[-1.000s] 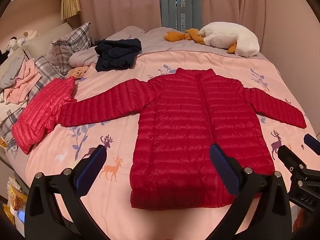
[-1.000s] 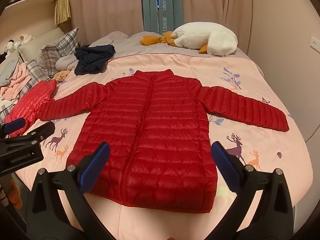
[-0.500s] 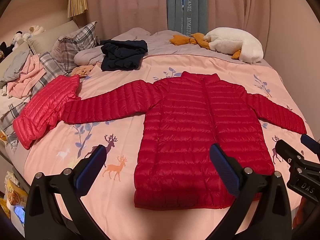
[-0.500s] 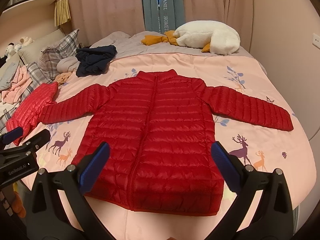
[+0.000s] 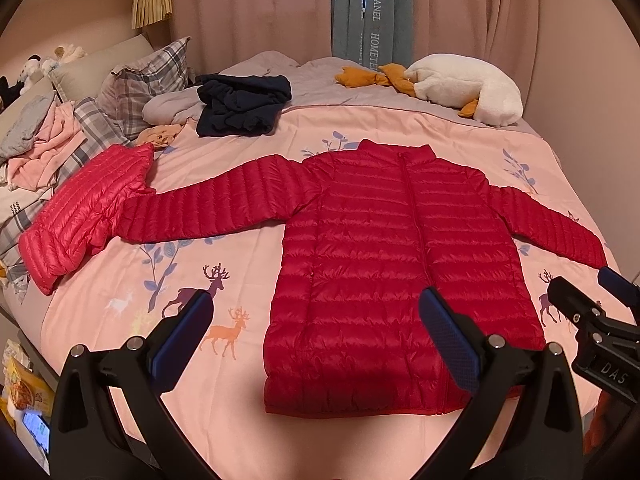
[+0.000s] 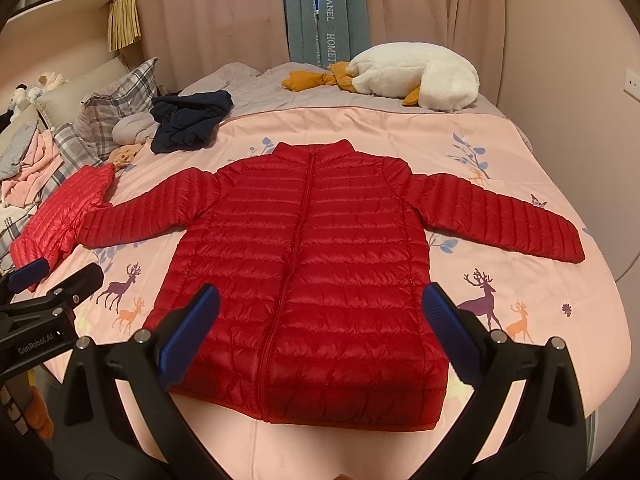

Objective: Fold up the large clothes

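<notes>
A large red quilted jacket (image 5: 384,264) lies flat, front up and zipped, on the pink bedspread (image 5: 240,352), both sleeves spread out; it also shows in the right wrist view (image 6: 312,272). My left gripper (image 5: 316,336) is open and empty, held above the jacket's hem on its left side. My right gripper (image 6: 320,332) is open and empty above the hem's middle. Each gripper shows at the edge of the other's view: the right one (image 5: 592,312) and the left one (image 6: 48,288).
A folded pink-red quilted jacket (image 5: 80,216) lies by the left sleeve's cuff. Dark navy clothes (image 5: 240,106), plaid pillows (image 5: 132,88) and a pile of clothes (image 5: 36,140) lie at the back left. A white plush goose (image 5: 460,92) lies at the back right.
Both grippers have moved slightly forward and the views have shifted a little; the jacket sits a bit higher and nearer in frame. The jacket itself has not moved.
</notes>
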Demonstrator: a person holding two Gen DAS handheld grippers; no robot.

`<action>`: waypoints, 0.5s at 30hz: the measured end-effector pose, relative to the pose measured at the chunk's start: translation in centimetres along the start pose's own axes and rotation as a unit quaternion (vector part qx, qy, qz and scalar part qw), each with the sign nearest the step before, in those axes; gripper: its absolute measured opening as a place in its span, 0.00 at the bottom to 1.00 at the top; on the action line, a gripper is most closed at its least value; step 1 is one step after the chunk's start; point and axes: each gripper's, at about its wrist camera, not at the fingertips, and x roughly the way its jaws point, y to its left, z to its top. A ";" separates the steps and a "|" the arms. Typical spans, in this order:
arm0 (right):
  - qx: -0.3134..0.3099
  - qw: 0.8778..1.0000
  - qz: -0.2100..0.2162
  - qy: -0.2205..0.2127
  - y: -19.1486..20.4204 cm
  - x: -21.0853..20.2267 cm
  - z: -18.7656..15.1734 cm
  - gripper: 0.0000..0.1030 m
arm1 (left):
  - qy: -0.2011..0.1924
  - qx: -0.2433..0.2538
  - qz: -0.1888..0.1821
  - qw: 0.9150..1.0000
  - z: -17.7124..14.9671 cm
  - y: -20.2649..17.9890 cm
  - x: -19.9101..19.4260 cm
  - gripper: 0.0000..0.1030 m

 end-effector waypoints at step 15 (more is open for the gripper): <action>0.003 1.000 -0.014 0.018 -0.7 1.3 -1.6 0.98 | 0.003 0.002 0.008 1.000 0.2 -0.2 0.5 0.99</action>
